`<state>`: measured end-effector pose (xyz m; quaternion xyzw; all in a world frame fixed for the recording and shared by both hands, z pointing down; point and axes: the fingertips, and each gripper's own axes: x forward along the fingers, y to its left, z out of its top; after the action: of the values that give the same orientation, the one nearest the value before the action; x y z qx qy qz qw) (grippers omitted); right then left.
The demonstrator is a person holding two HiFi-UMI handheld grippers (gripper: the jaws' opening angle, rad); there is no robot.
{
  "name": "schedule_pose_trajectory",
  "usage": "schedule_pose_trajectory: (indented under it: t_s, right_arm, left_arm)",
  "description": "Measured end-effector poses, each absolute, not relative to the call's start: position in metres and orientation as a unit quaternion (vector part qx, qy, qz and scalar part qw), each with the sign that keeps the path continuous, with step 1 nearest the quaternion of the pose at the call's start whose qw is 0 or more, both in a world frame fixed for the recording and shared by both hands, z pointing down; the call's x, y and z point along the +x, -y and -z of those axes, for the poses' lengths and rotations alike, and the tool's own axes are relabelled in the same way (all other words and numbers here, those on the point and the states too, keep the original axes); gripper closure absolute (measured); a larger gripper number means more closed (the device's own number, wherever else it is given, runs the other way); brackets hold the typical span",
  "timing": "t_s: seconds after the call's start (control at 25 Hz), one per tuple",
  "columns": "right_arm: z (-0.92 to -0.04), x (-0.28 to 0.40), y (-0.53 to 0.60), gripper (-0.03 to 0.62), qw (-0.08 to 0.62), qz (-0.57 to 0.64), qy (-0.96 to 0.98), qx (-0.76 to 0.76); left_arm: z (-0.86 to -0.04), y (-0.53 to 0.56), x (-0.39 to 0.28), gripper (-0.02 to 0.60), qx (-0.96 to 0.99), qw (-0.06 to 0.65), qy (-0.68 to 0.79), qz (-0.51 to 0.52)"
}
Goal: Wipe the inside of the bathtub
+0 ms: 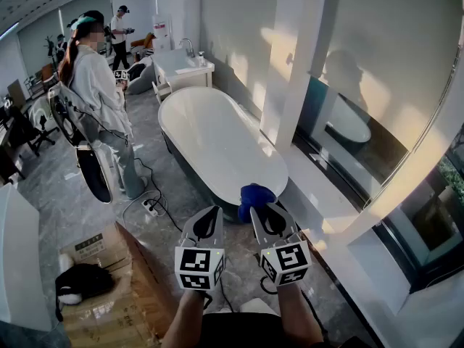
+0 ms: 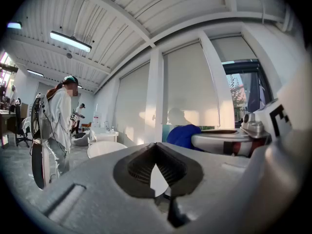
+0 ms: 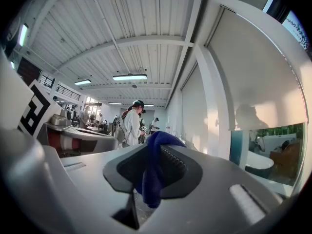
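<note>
Head view showed the right gripper (image 1: 264, 212) pinching a blue cloth (image 1: 255, 194) just short of the near end of the white bathtub (image 1: 217, 140). The cloth touched no inner surface, so wiping appeared not yet begun. The left gripper (image 1: 209, 216) was pressed together, empty. The label on the cardboard box (image 1: 90, 246), near left, was too small to read.

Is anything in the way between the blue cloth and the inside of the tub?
Nothing visible. The right gripper holds the cloth by the tub's near end, and the tub's inside looks bare.
</note>
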<state>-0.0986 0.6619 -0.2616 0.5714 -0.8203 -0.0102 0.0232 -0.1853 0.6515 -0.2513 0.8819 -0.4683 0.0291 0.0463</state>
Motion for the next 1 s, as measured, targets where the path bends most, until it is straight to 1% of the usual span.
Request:
schedule_pose_trajectory:
  t_s: [0.36,0.52,0.76,1.0]
  right_arm:
    - [0.251,-0.062,-0.654,0.514,0.040,0.008,0.826,0.563]
    - [0.258,-0.045,-0.642,0.514,0.044,0.010,0.836,0.547]
    - [0.264,-0.007,-0.633,0.514,0.040,0.013,0.841,0.540]
    - [0.264,0.029,-0.629,0.514,0.026,0.004,0.837,0.547]
  left_arm:
    - [0.233,-0.643,-0.153,0.577,0.874,0.069,0.480,-0.036]
    - [0.237,-0.635,-0.136,0.577,0.870,0.096,0.482,-0.026]
    - [0.245,-0.629,-0.103,0.577,0.865,0.090,0.493,-0.019]
    - [0.244,-0.621,-0.082,0.577,0.862,0.082,0.500,-0.034]
